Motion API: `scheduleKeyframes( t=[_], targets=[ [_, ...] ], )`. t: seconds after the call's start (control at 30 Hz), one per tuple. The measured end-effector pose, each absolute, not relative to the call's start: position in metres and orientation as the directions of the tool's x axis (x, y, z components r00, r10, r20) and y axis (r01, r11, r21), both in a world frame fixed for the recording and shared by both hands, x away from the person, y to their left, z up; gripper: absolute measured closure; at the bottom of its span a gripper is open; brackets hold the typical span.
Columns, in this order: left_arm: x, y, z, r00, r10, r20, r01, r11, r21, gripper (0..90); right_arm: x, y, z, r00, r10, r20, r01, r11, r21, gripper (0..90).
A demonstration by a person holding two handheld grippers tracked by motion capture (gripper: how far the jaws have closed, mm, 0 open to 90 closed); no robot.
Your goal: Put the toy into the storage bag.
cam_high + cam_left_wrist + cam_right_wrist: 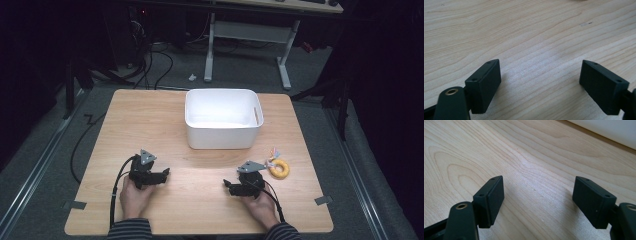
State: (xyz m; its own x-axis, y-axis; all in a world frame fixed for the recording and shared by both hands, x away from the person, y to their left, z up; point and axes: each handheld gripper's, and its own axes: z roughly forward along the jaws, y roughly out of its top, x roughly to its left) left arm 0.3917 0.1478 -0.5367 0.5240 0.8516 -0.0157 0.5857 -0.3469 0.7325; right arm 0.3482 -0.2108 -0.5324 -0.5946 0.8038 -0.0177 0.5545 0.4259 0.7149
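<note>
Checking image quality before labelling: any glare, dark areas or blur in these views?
High view: white bin and table brightly lit, surroundings near black. Left gripper view: pale sheen on the wood, near jaws soft. Right gripper view: sharp grain mid-frame, shadow beside each open jaw.

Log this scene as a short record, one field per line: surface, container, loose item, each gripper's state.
surface: wooden table
container: white bin, far centre of the table, looks empty
loose item: yellow ring, just right of the right gripper
left gripper: open, holding nothing, over bare wood
right gripper: open, holding nothing, over bare wood
</note>
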Motion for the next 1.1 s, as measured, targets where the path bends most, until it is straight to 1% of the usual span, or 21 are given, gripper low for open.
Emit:
scheduleKeyframes(
  t=[0.57, 0.63, 0.7, 0.8, 0.83, 1.1],
  targets=[
    [0.392, 0.148, -0.537, 0.52, 0.854, -0.018, 0.587, -0.342, 0.733, 17.9, 0.348, -0.21, -0.532, -0.593, 0.805, -0.021, 0.555, 0.427, 0.714, 26.1],
    [0.392, 0.148, -0.537, 0.521, 0.853, -0.018, 0.588, -0.344, 0.732, 17.9, 0.348, -0.21, -0.532, -0.594, 0.804, -0.021, 0.554, 0.428, 0.714, 28.0],
    [0.392, 0.149, -0.537, 0.52, 0.854, -0.018, 0.589, -0.343, 0.732, 18.0, 0.348, -0.21, -0.532, -0.594, 0.804, -0.023, 0.552, 0.429, 0.715, 31.9],
    [0.392, 0.149, -0.537, 0.52, 0.854, -0.018, 0.589, -0.343, 0.732, 18.0, 0.348, -0.21, -0.531, -0.593, 0.805, -0.023, 0.552, 0.428, 0.716, 34.3],
    [0.392, 0.149, -0.537, 0.52, 0.854, -0.018, 0.589, -0.343, 0.732, 18.0, 0.348, -0.209, -0.53, -0.594, 0.804, -0.021, 0.553, 0.427, 0.715, 36.6],
    [0.393, 0.149, -0.537, 0.518, 0.855, -0.017, 0.588, -0.342, 0.733, 18.0, 0.346, -0.213, -0.521, -0.592, 0.806, -0.008, 0.544, 0.407, 0.734, 40.0]
  ],
)
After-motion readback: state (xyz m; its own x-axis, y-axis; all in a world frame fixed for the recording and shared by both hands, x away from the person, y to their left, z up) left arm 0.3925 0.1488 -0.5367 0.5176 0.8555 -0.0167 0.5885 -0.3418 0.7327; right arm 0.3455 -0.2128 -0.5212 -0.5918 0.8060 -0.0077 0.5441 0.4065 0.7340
